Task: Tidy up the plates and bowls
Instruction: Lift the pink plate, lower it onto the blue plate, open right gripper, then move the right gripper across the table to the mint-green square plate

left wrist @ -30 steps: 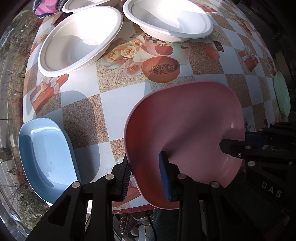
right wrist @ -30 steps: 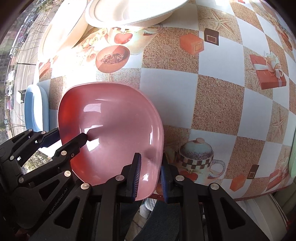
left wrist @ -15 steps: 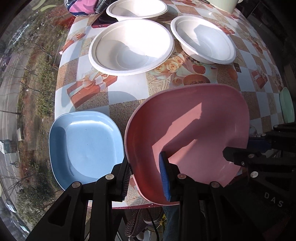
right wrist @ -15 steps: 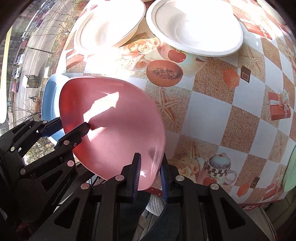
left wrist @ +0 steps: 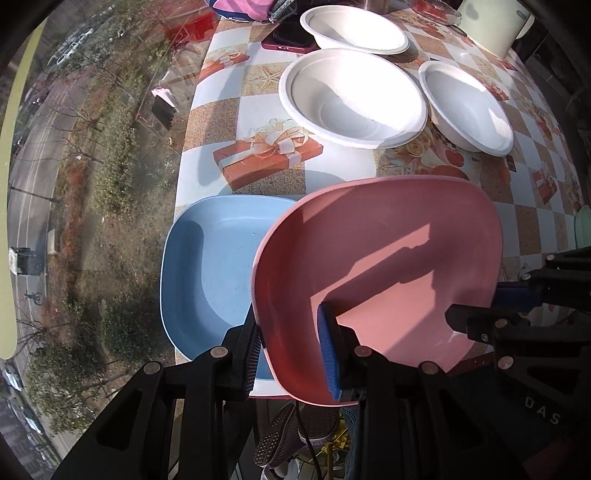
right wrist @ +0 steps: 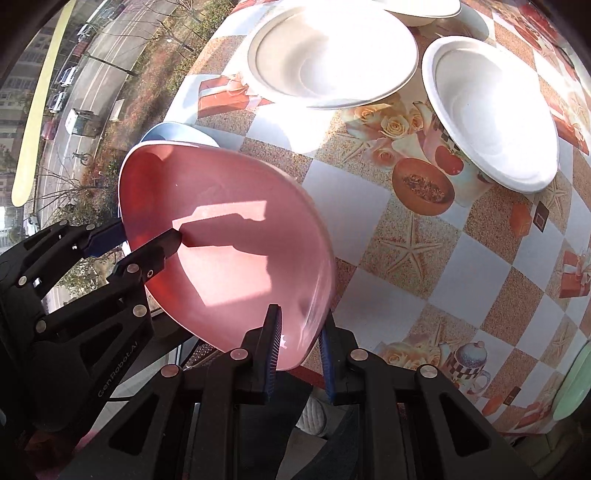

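Note:
Both grippers are shut on the rim of a pink plate (left wrist: 380, 258), held above the table's near edge. My left gripper (left wrist: 291, 354) clamps its near left rim; my right gripper (right wrist: 299, 350) clamps its near right rim, and the plate (right wrist: 229, 243) tilts in that view. A blue plate (left wrist: 214, 266) lies on the table just left of and partly under the pink one; only a sliver of it (right wrist: 173, 133) shows in the right wrist view. Three white bowls (left wrist: 351, 96) (left wrist: 465, 107) (left wrist: 351, 33) stand farther back.
The table has a checked patterned cloth (left wrist: 258, 155). A green plate (right wrist: 576, 384) sits at the right edge. A phone (left wrist: 288, 40) and pink cloth (left wrist: 243, 9) lie at the far side. The table's left edge borders a window over a street.
Both grippers have carried the pink plate up and to the left, so it now overlaps the blue plate. More of the far table and bowls has come into view.

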A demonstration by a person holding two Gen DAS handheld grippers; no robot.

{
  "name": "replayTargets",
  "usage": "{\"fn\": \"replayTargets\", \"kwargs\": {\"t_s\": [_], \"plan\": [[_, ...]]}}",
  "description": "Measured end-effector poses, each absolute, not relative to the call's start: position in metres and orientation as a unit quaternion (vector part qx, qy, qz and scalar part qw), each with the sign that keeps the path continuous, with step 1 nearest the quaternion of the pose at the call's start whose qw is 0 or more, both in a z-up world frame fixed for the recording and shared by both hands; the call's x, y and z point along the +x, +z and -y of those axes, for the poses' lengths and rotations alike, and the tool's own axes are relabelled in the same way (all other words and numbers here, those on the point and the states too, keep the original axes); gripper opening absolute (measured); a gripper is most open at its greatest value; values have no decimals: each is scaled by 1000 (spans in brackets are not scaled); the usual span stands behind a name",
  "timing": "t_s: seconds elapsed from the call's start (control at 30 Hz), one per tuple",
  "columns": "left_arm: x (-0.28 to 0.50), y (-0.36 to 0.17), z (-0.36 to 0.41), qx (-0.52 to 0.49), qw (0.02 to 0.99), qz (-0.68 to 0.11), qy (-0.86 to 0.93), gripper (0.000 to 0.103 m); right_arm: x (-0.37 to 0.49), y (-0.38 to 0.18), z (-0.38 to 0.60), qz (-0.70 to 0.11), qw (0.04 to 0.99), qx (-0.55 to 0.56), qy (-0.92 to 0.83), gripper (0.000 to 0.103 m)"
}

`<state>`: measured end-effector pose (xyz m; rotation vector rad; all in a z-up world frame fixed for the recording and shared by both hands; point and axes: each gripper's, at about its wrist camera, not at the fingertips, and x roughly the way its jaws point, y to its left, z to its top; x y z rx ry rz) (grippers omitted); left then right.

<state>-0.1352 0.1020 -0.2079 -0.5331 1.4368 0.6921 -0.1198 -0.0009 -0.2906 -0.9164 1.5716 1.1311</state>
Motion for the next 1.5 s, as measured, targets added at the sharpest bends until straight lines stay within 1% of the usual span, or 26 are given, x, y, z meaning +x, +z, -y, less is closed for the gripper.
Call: {"fn": "replayTargets", "kwargs": {"t_s": [0.13, 0.53, 0.83, 0.97, 1.07, 1.13, 1.17, 1.2, 1.23, 1.27, 1.3, 1.33, 1.4, 1.43, 1.47, 1.5], "plan": [[-130, -212, -119, -240, 660, -636, 320, 32, -121, -293, 5, -640, 468, -383, 474, 23], [-160, -206, -162, -228, 655, -632, 347, 32, -144, -305, -8, -641, 437, -386, 499, 23], [-172, -208, -174, -215, 641, -651, 344, 32, -143, -324, -7, -670, 412, -379, 487, 23], [-175, -210, -179, -223, 639, -649, 347, 33, -134, -336, -7, -681, 416, -368, 476, 23], [-175, -211, -185, -243, 641, -637, 352, 44, -122, -340, -6, -686, 425, -350, 475, 23], [-176, -206, -182, -241, 644, -630, 360, 62, -119, -339, -7, -683, 431, -347, 476, 24], [-176, -204, -180, -237, 647, -627, 362, 65, -116, -338, -4, -680, 435, -349, 476, 24], [-175, -203, -178, -232, 650, -626, 362, 71, -115, -336, -2, -676, 439, -352, 475, 27], [-175, -202, -176, -226, 651, -626, 365, 72, -113, -332, 1, -672, 445, -354, 474, 34], [-174, -203, -175, -224, 651, -627, 365, 74, -109, -330, 5, -667, 455, -356, 471, 56], [-175, -202, -174, -226, 651, -626, 364, 75, -103, -328, 9, -663, 464, -356, 469, 67], [-175, -202, -173, -230, 651, -625, 364, 75, -96, -325, 14, -663, 467, -352, 467, 69], [-174, -201, -170, -240, 652, -622, 362, 76, -88, -319, 21, -669, 472, -344, 461, 70], [-174, -200, -168, -247, 653, -619, 359, 76, -82, -318, 26, -669, 475, -342, 458, 73], [-172, -199, -165, -254, 655, -617, 355, 76, -81, -320, 27, -669, 480, -340, 454, 84], [-170, -198, -162, -259, 657, -616, 350, 77, -75, -319, 34, -668, 486, -340, 449, 91]]}}
